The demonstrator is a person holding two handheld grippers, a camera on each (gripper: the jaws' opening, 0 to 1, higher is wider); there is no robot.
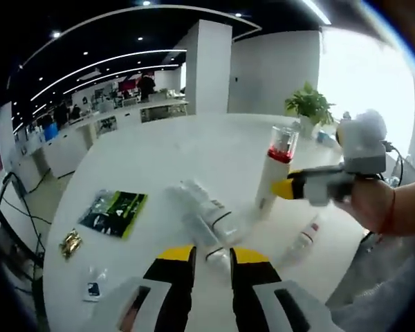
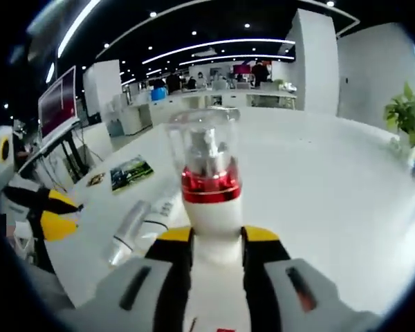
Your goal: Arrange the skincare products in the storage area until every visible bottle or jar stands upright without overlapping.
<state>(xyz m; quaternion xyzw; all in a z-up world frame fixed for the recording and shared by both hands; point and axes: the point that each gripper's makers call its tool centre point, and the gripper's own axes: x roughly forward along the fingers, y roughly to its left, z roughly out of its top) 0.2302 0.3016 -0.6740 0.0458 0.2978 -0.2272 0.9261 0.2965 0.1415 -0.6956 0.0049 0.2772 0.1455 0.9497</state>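
Note:
A tall white bottle [image 1: 275, 173] with a red band and a clear cap stands upright on the white table [image 1: 159, 159]. My right gripper [image 1: 281, 188] comes in from the right and is shut on its body. In the right gripper view the same bottle [image 2: 209, 187] rises between my yellow-tipped jaws [image 2: 209, 238]. Two or three white bottles [image 1: 202, 211] lie on their sides in front of my left gripper [image 1: 212, 254], which is open just short of them. Another small bottle [image 1: 304, 238] lies to the right. The lying tubes [image 2: 133, 232] and my left gripper [image 2: 59, 213] show at the left.
A green and black packet [image 1: 114, 211], a small gold item [image 1: 70, 242] and a small sachet [image 1: 93, 289] lie near the table's left edge. A potted plant [image 1: 310, 107] stands at the far side. A person's hand [image 1: 384, 207] holds the right gripper. An office lies behind.

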